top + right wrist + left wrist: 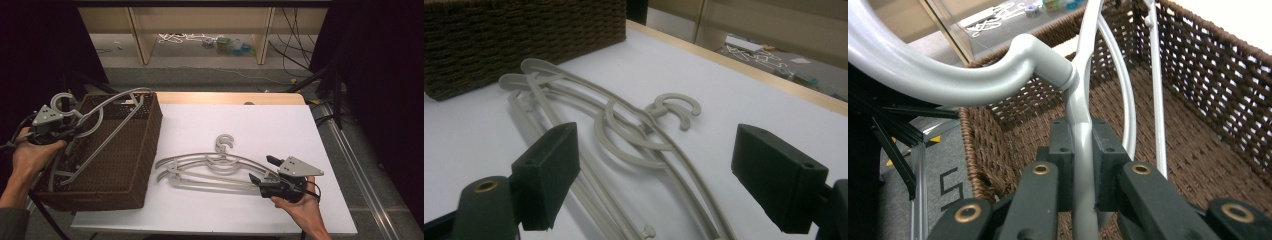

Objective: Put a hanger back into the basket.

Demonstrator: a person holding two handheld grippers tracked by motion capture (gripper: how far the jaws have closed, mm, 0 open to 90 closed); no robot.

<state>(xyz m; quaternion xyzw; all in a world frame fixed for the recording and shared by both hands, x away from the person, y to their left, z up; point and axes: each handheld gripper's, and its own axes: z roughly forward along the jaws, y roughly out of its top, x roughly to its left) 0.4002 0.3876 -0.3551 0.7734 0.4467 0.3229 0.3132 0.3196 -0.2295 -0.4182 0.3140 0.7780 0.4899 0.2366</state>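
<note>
A grey plastic hanger (pixel 118 125) leans tilted in the brown wicker basket (pixel 150 137), its hook (pixel 62 99) sticking out past the basket's left rim. My left gripper (pixel 75 131) is shut on this hanger just below the hook; in the left gripper view both jaws press the hanger's neck (pixel 1082 150) above the basket's floor (pixel 1198 150). Two more grey hangers (pixel 210 167) lie stacked flat on the white table (pixel 260 120). My right gripper (pixel 263 170) stands open at their right end. In the right gripper view its jaws straddle the hangers (pixel 624 125) without touching them.
The basket takes up the table's left side, and its near wall (pixel 524 35) stands behind the flat hangers. Black frame struts (pixel 898 130) stand left of the basket. Beyond the table's far wooden edge (pixel 225 97) are shelf legs, cables and small clutter (pixel 227 45) on the floor.
</note>
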